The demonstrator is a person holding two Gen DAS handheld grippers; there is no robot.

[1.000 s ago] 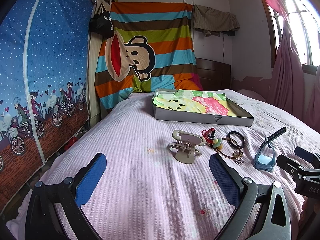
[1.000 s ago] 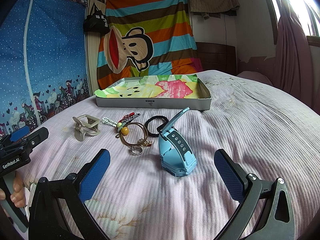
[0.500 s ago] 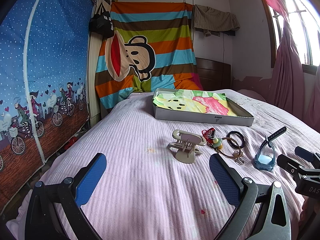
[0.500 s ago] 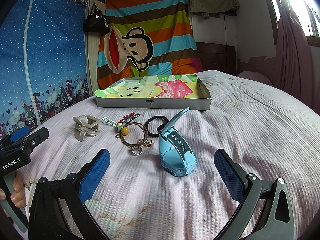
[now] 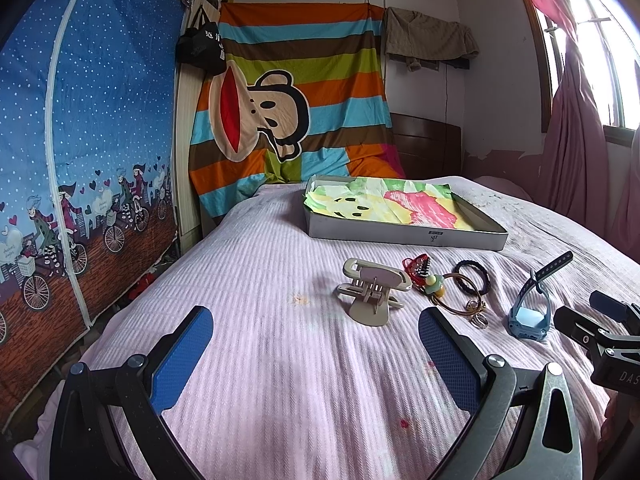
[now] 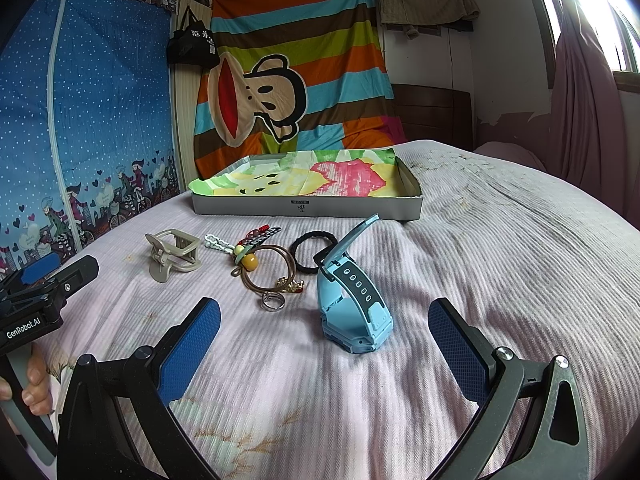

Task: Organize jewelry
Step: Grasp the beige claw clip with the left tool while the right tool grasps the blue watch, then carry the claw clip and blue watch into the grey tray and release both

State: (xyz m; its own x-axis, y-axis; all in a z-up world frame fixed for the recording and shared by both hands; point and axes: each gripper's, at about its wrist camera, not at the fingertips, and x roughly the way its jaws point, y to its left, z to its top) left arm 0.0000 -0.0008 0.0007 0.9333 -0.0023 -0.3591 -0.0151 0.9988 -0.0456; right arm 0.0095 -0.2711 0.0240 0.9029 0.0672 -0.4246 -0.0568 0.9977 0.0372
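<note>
On the pink bedspread lies a row of items: a beige hair claw clip (image 5: 374,294) (image 6: 173,252), a red and black clip (image 5: 417,267) (image 6: 258,236), a brown bangle with beads (image 5: 454,294) (image 6: 270,270), a black hair tie (image 5: 472,276) (image 6: 314,250), a silver ring (image 5: 479,321) (image 6: 273,301) and a light blue watch (image 5: 528,314) (image 6: 354,304). Behind them sits a shallow grey tray (image 5: 404,236) (image 6: 306,208) lined with colourful paper. My left gripper (image 5: 316,354) is open, short of the claw clip. My right gripper (image 6: 324,350) is open, just before the watch.
A blue printed wardrobe (image 5: 80,152) stands along the bed's left side. A striped monkey cloth (image 5: 288,108) hangs at the headboard. Pink curtains (image 5: 576,140) and a window are on the right. A hand (image 6: 28,384) holds the left gripper's handle.
</note>
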